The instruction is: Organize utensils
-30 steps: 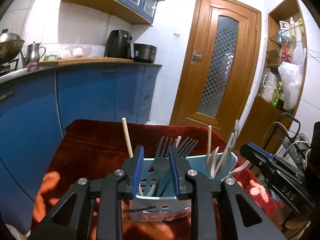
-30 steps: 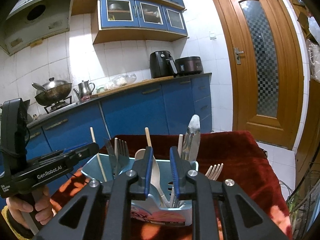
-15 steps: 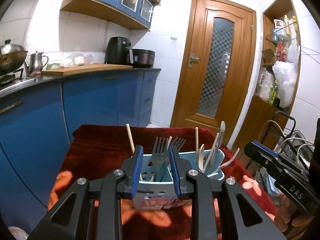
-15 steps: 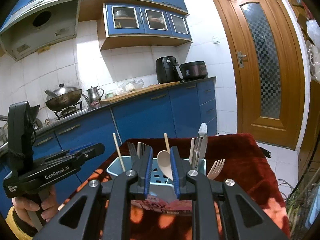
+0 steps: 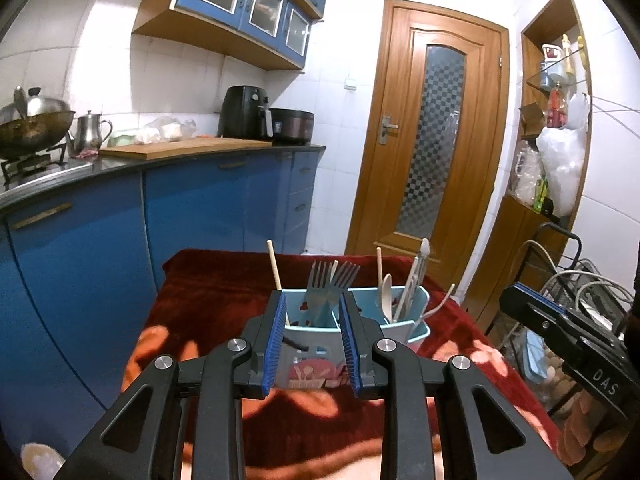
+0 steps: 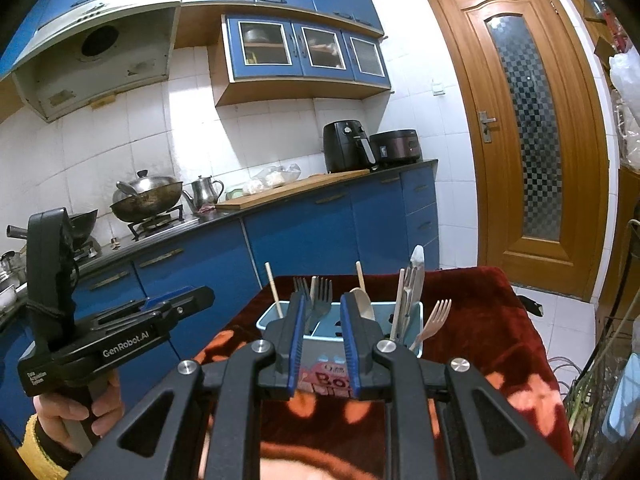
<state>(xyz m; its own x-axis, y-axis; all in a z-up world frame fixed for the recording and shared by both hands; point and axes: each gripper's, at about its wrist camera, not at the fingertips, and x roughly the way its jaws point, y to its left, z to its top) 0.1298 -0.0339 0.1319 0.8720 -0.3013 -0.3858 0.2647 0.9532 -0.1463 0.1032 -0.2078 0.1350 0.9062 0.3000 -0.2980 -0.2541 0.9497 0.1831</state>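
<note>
Both the left gripper (image 5: 312,340) and the right gripper (image 6: 322,344) are hanging with jaws slightly spread and empty before the utensil holder (image 5: 352,340) on the red blanket (image 5: 208,300), whose soft surface is risking a tip-over.

The holder's (image 5: 362,322) lower front is hidden behind the left hand-held gripper (image 5: 312,342); its label cannot be read.

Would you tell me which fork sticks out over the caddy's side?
The pale beige fork at the blue caddy's right end; the grey metal forks stand inside.
</note>
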